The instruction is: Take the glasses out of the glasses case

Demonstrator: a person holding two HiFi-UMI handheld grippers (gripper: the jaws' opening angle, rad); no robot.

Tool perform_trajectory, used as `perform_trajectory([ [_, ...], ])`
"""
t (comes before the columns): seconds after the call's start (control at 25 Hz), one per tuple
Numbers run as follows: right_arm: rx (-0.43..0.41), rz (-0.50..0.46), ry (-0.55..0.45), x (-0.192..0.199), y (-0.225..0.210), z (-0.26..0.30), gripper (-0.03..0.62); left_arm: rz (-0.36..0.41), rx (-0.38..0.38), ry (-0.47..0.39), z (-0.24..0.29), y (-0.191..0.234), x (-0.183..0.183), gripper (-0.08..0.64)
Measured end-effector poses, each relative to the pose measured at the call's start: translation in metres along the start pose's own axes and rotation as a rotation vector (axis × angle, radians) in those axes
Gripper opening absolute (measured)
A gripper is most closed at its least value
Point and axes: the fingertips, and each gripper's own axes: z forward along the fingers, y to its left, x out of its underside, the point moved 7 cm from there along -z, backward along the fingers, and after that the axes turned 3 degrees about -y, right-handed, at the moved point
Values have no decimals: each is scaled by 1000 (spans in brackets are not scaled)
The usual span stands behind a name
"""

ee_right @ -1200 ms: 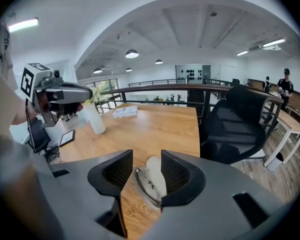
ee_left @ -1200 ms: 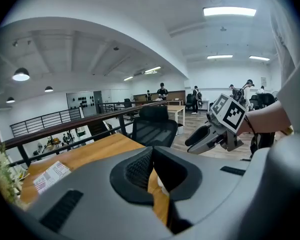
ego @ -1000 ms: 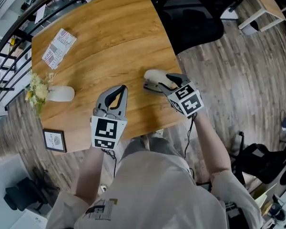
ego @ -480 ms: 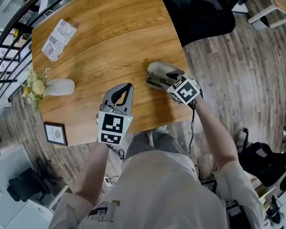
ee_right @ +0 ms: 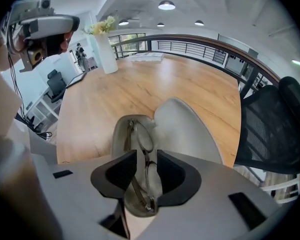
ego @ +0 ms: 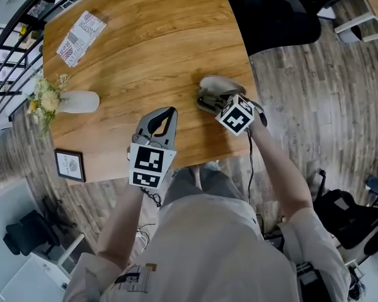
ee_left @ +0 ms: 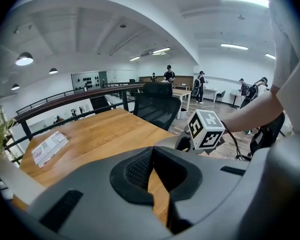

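The glasses [ee_right: 144, 140] lie lengthwise in the tray of the open glasses case [ee_right: 186, 128], directly under the right gripper [ee_right: 146, 158]. Their thin frame runs straight through the gap between the two dark fingers [ee_right: 116, 171]. The fingers stand apart, one on each side of the frame near its bridge, with a sliver of space showing on both sides. They have just been closing in, but they do not press on the frame. The near end of the glasses and of the tray is cut off under the gripper's body, so the temples there are hard to make out. The case's pale lid lies open to the right of the tray, on the wooden table [ee_right: 140, 89].

In the head view this gripper points steeply down over the case, close to the table's right edge. Its marker cube [ego: 238, 115] hides the fingers and most of the tray.

The left gripper [ego: 170, 111] hangs over bare wood, well apart to the left of the case. Its fingers meet at the tips, and only a narrow wedge of table shows behind them. Nothing is between them.

Farther off, a white vase [ego: 82, 102] of pale flowers is at the table's left edge and a printed leaflet [ego: 80, 36] is near the far corner. A black office chair [ego: 274, 11] sits beyond the table.
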Motion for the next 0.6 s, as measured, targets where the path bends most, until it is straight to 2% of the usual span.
perform_trajectory([
  [0.08, 18, -36, 25, 1, 3, 7, 106, -1, -1, 4, -3, 3, 3, 17],
  [0.16, 49, -59, 39, 4, 5, 9, 86, -3, -1, 7, -6, 3, 5, 17],
  [0.28, 77, -25, 25, 2, 2, 1, 67, 1, 0, 5, -11, 3, 7, 17],
  [0.44, 131, 98, -94, -14, -8, -28, 66, 32, 2, -12, -21, 5, 2, 17],
  [0.6, 234, 145, -211, -33, -20, -73, 66, 64, 4, -63, -30, 10, -15, 17],
])
